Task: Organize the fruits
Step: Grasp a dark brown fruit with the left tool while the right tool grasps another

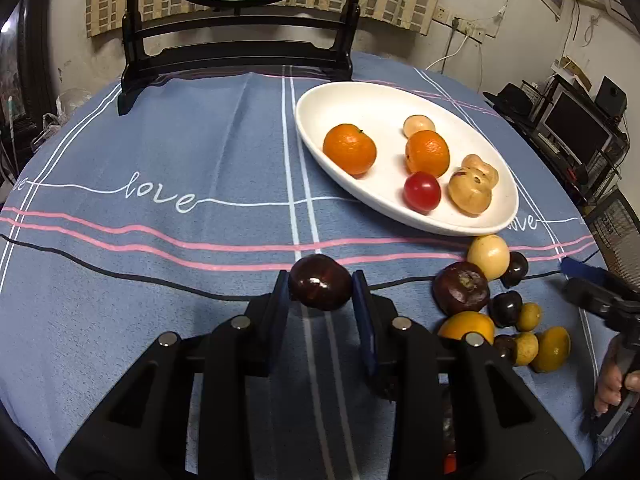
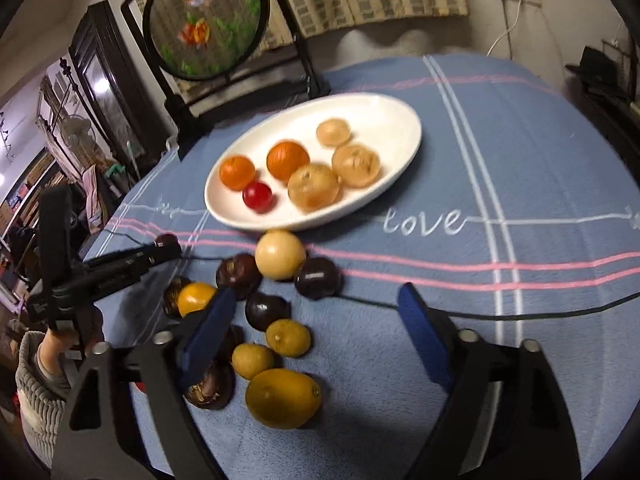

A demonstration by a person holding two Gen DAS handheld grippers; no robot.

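My left gripper (image 1: 320, 290) is shut on a dark purple fruit (image 1: 320, 287), held just above the blue cloth; the right wrist view shows that gripper (image 2: 162, 250) at the left. A white oval plate (image 1: 360, 104) (image 2: 372, 114) holds two oranges (image 1: 349, 154), a red fruit (image 1: 422, 192) and several tan fruits (image 1: 470, 194). Loose on the cloth lies a pile: a cream fruit (image 2: 280, 254), dark purple fruits (image 2: 267, 311) and yellow fruits (image 2: 283, 398). My right gripper (image 2: 316, 300) stands open over this pile, gripping nothing; its blue pad tip (image 1: 576, 274) shows in the left wrist view.
A round painted screen on a black stand (image 1: 240, 60) (image 2: 204, 20) occupies the table's far side behind the plate. A thin black cable (image 2: 520, 314) crosses the cloth. A person's hand (image 1: 612, 384) and grey sleeve (image 2: 40, 384) hold the grippers. Shelves and monitors surround the round table.
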